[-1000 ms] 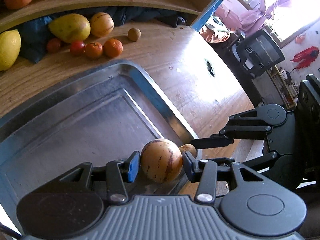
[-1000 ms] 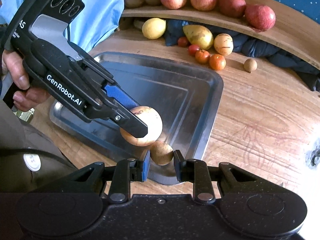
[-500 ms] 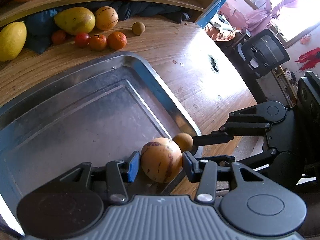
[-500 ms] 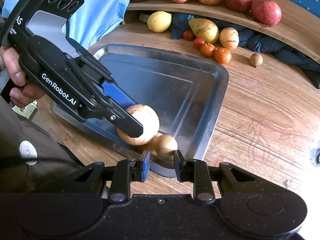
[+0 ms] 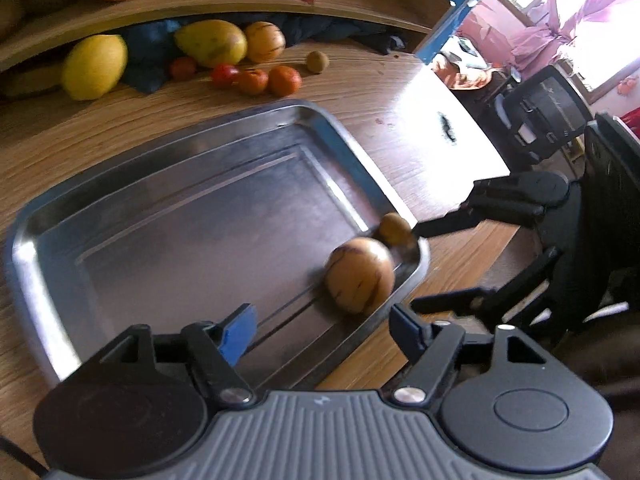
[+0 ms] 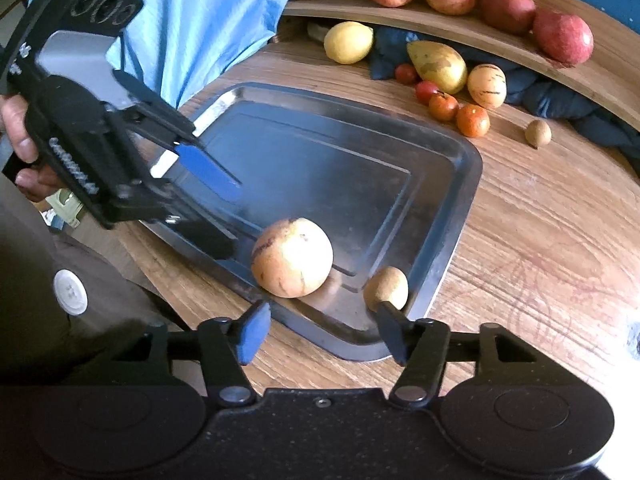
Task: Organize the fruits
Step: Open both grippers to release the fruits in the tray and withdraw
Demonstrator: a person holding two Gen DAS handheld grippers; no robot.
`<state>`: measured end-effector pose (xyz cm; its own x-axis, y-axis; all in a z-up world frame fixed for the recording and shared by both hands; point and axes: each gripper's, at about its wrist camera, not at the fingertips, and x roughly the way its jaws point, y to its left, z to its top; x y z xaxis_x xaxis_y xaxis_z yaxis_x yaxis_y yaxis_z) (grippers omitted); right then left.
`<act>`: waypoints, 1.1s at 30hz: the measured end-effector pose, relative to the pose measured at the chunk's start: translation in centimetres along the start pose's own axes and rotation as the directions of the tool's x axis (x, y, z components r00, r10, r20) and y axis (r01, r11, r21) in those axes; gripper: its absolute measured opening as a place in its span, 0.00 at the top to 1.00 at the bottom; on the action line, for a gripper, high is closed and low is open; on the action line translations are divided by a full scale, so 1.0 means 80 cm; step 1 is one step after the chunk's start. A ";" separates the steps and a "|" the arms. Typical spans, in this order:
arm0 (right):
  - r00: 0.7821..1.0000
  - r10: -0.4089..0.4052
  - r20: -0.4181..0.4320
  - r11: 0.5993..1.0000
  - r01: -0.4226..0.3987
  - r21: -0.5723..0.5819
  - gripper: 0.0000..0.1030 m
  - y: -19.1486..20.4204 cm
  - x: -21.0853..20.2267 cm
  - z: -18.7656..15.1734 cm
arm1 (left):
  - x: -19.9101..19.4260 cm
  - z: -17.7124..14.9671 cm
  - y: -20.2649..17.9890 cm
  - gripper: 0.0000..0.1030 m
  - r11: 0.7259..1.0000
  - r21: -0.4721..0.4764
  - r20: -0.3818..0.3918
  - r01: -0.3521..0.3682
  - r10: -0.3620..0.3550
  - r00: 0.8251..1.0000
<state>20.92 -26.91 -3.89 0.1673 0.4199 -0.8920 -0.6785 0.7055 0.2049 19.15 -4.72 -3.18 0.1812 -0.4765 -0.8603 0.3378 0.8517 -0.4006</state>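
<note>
Right wrist view: both grippers [image 6: 322, 330] [image 6: 226, 216] opening, nothing pinched; melon [image 6: 292, 258] and small brown fruit [image 6: 386, 288] dropped at tray's [image 6: 464, 168] near corner. Next up, probably the far-edge pile.

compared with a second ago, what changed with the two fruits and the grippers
Both fruits were let go. The left gripper released the striped round fruit, which now lies in the tray, and has pulled back from it with jaws opening. The right gripper is opening too; the small brown fruit sits in the tray's corner against one finger. The tray and the fruit by the shelf stayed put.
</note>
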 end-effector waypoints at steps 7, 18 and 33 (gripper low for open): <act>1.000 -0.007 0.000 0.999 0.007 -0.038 0.23 0.002 -0.004 0.012 | -0.035 -0.017 0.025 0.10 0.994 -0.056 0.011 -0.096 0.096 0.995; 0.996 -0.053 0.068 0.998 0.056 -0.035 0.03 0.000 -0.006 0.038 | -0.066 -0.002 0.059 0.03 0.966 -0.160 0.084 -0.201 0.217 0.973; 0.968 -0.134 0.213 0.991 0.134 0.011 0.01 0.004 0.009 0.083 | -0.042 0.076 0.051 0.01 0.948 -0.240 0.231 -0.210 0.266 0.936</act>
<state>25.57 -22.59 -1.82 0.4053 0.4339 -0.8047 -0.6416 0.7620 0.0877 25.56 -0.96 0.00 0.4730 -0.2698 -0.8387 0.0608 0.9597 -0.2744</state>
